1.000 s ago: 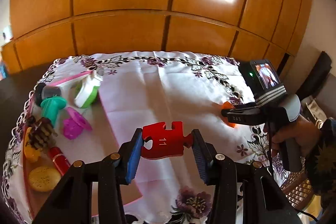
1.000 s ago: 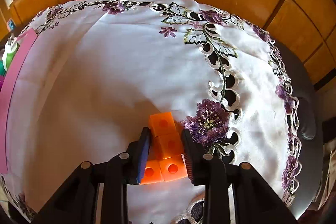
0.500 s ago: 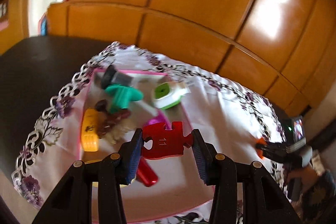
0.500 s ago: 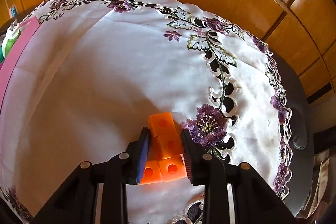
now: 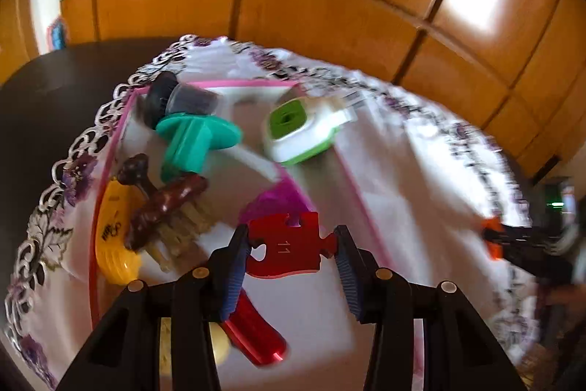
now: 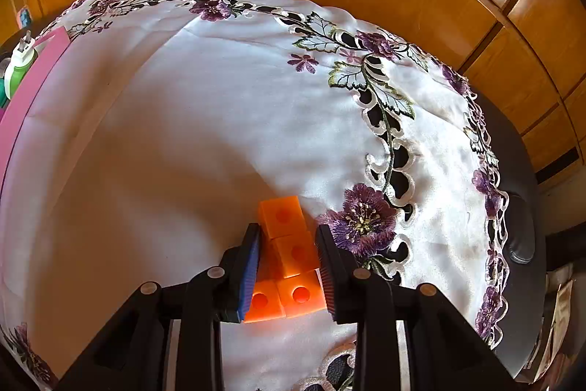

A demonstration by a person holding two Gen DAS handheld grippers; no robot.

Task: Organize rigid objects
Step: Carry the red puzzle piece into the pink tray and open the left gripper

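My left gripper (image 5: 291, 246) is shut on a red puzzle piece (image 5: 289, 246) marked 11, held above a pink-rimmed tray (image 5: 351, 178) on the tablecloth. In the tray lie a teal stamp (image 5: 194, 138), a green and white box (image 5: 300, 131), a brown brush (image 5: 161, 204), a yellow piece (image 5: 110, 233), a magenta item (image 5: 278, 200) and a red cylinder (image 5: 252, 336). My right gripper (image 6: 287, 248) is shut on an orange block piece (image 6: 289, 251) made of joined cubes, which rests on the cloth. That gripper (image 5: 520, 244) also shows blurred at the far right of the left wrist view.
A white embroidered tablecloth (image 6: 183, 120) with purple flowers covers a dark table (image 5: 55, 83). Wooden cabinet panels (image 5: 329, 6) stand behind it. The tray's pink wall (image 6: 33, 83) shows at the left edge of the right wrist view.
My left gripper carried the red puzzle piece leftward and lower, from over the bare cloth to above the tray; the tray's contents loom larger. The right gripper stayed on the orange block.
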